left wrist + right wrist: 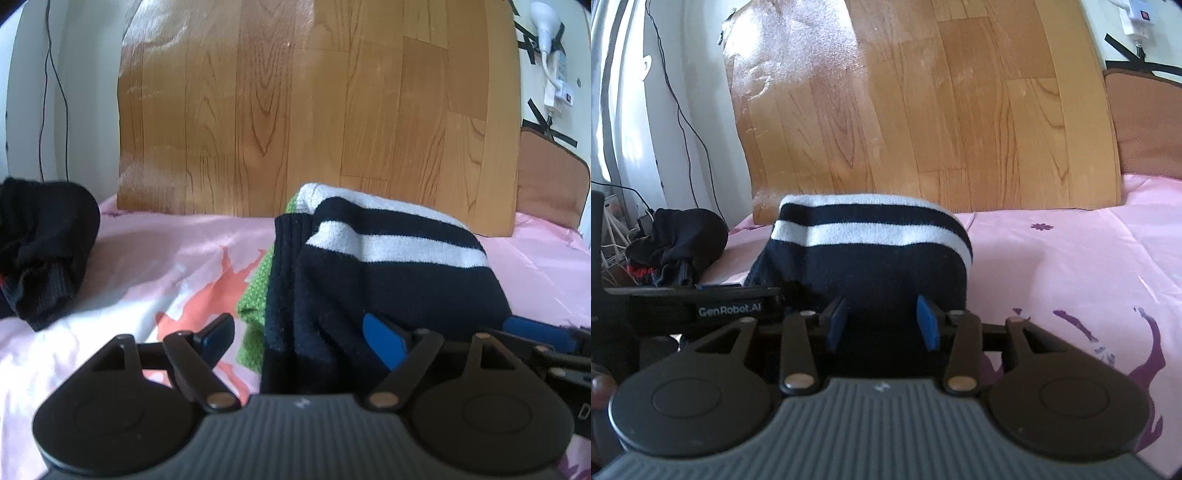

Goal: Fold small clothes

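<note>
A folded navy knit garment with white stripes (388,266) lies on the pink bedsheet (155,258), on top of a green knit piece (256,288). My left gripper (306,336) is open, its blue-padded fingers (384,341) spread at the garment's near left edge. The same striped garment (871,254) fills the middle of the right wrist view. My right gripper (882,325) is open, with its fingers (927,323) on either side of the garment's near edge. The left gripper's body (701,306) shows at the left in the right wrist view.
A heap of black clothes (40,251) lies at the left edge of the bed; it also shows in the right wrist view (679,240). A wood-grain board (314,110) stands behind the bed. A brown cushion (546,184) is at the right. Cables hang by the wall (679,110).
</note>
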